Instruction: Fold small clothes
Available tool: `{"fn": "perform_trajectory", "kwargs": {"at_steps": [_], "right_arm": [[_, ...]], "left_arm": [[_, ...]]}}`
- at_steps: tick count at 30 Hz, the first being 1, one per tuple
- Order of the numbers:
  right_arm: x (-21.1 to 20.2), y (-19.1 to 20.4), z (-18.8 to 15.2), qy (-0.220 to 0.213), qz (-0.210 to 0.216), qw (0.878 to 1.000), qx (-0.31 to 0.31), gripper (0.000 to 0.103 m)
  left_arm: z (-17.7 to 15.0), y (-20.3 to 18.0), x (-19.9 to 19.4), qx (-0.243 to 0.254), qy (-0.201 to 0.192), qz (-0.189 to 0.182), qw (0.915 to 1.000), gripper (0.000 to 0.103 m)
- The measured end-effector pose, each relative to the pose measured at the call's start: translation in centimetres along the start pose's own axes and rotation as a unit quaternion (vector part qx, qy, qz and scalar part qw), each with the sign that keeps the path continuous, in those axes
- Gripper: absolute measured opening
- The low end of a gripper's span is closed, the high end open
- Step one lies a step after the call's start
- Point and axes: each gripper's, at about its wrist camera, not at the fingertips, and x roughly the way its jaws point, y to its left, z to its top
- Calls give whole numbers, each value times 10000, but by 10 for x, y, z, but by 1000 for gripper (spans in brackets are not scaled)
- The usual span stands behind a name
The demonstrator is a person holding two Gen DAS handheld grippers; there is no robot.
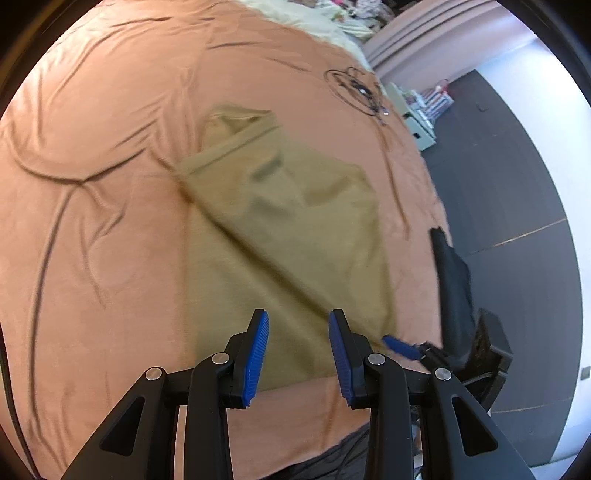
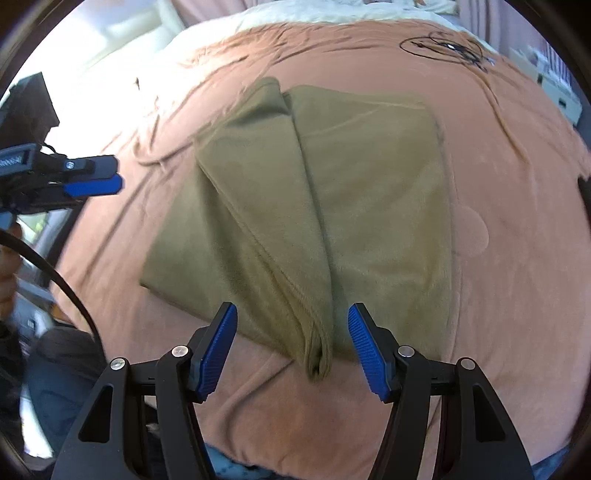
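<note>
Left gripper point(image 1: 298, 350): blue ribbed pads stood apart, nothing between them; it hung over the near edge of the garment, pads not touching cloth. In the right wrist view it showed from the side at the left edge point(image 2: 92, 177).
Right gripper point(image 2: 291, 347): jaws spread wide, astride the near end of a raised fold without pressing on it; its blue tip point(image 1: 400, 347) showed just beside the garment's near right corner.
Olive garment point(image 2: 314, 203): lay partly folded on the bed cover, one side laid over the middle in a long ridge running from near to far; a collar-like opening point(image 1: 236, 122) showed at the far end.
Bed cover point(image 1: 92, 184): salmon-pink, creased, under the whole garment.
Black cable coil point(image 1: 354, 88): lay on the cover beyond the garment, well apart from it.
Pale bedding point(image 1: 314, 26): cream, heaped at the far end of the bed.
Writing: no legible brand or label; small print on the left gripper's body was too blurred to read.
Dark floor point(image 1: 517, 184): beside the bed, to the right.
</note>
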Motion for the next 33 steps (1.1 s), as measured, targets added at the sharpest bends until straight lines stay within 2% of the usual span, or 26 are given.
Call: {"fn": "perform_trajectory", "kwargs": {"at_steps": [2,4,5,6,9,11,14,16,23,25,28,29,30,31,32,33], "right_arm": [[8,4,5,83,-302,9993,-198,52],[14,6,8,177,-534,9979,-314,36],[16,6,8,189,-679,9969,-340,34],[16,4,10,186,-757,9963,-351,31],[9,-1,13,68,-726,9968,-334,11],[-1,-9,15,-59,-721,9971,-231,9],[-14,-24,15,-180,-401,9990,81,9],[-17,-35,11,-253,-406,9986,217,8],[-3,-62,-9,48,-265,9972,697,11],[-10,-64,-7,-29,-425,9962,762,14],[-24,-54,-3,-142,-609,9968,489,16],[-27,-48,0,-138,-639,9972,369,20],[-28,-44,2,-145,-651,9974,282,34],[-28,-37,5,-152,-653,9976,192,53],[-28,-33,7,-163,-652,9977,80,58],[-25,-26,11,-188,-678,9975,-53,59]], "left_arm": [[-3,10,2,-31,68,59,10000,35],[-4,19,7,-72,124,140,9998,35],[-5,22,10,-93,144,169,9997,35],[-6,25,12,-113,163,185,9996,35],[-9,31,23,-156,243,230,9993,35],[-10,34,32,-175,320,283,9989,35],[-12,34,43,-134,428,365,9983,35],[-14,35,49,-87,459,416,9980,35],[-20,43,69,-77,543,494,9973,35],[-20,45,69,-91,526,459,9975,35],[-20,50,66,-151,419,371,9983,35],[-20,52,65,-202,418,329,9984,35],[-20,54,65,-245,411,284,9985,35],[-20,56,64,-273,389,240,9986,35],[-20,57,63,-282,362,216,9987,35],[-20,58,61,-281,332,202,9988,35]]}}
